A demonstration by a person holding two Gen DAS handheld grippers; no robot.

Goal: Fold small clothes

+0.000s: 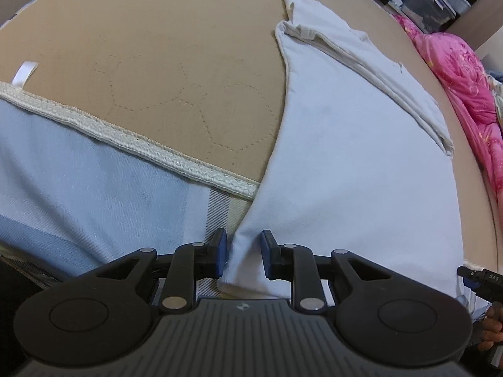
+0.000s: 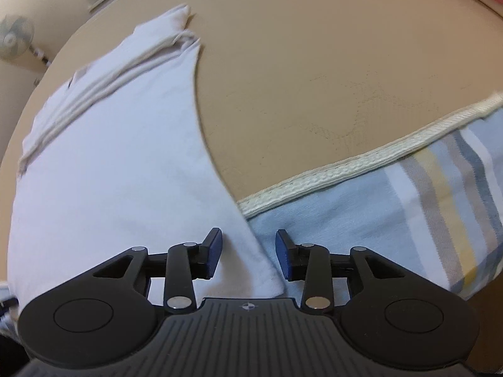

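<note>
The white cloth [image 1: 345, 163] lies flat on the tan bed [image 1: 176, 62], filling the right of the left view, and the left gripper [image 1: 242, 256] and right gripper [image 2: 248, 256] both stand apart around its near corners, not pinching.

White garments [image 1: 361, 163]: one, on the tan mattress [image 1: 173, 72]
Tan mattresses: one
Pink quilts [image 1: 459, 72]: one, beyond the mattress
Grippers: two, left gripper [image 1: 242, 256], right gripper [image 2: 248, 256]
Fans [image 2: 14, 37]: one
</note>
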